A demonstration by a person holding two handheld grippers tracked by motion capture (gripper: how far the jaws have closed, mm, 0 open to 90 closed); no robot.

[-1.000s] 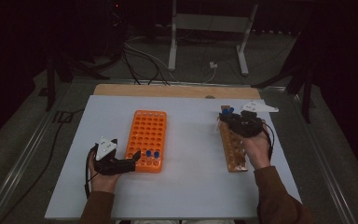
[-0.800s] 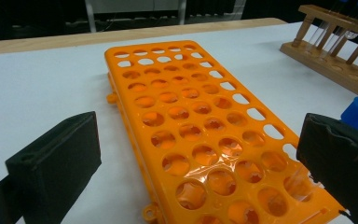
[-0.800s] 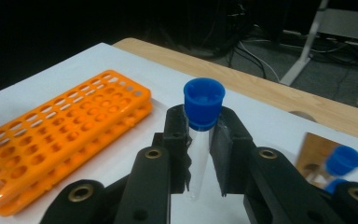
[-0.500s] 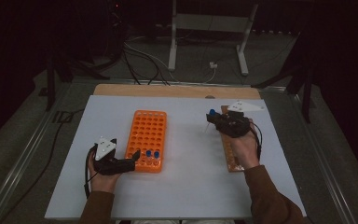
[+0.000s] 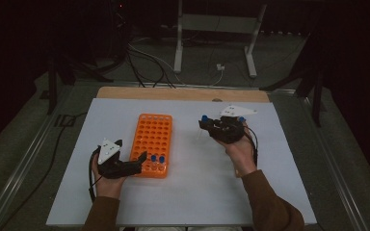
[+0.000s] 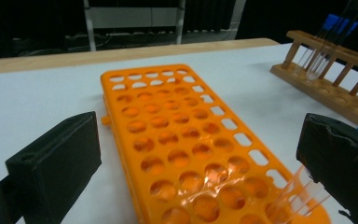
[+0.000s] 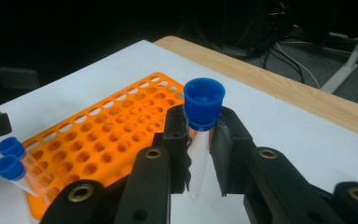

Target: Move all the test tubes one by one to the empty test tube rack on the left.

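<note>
Right tool clamps blue-capped tube; left tool wide open astride orange rack

— Can you make out any writing from where you stand, a label, a number, a brand?

— Nothing legible. The orange rack at the centre of the frame has bare walls and plain holes, with no row or column marks that I can read.

— And the blue-capped tube in the middle of the right gripper view?

— Plain cap, clear glass, no print. The wooden rack at the upper right of the left gripper view carries no marking either, nor does the white tabletop.
</note>
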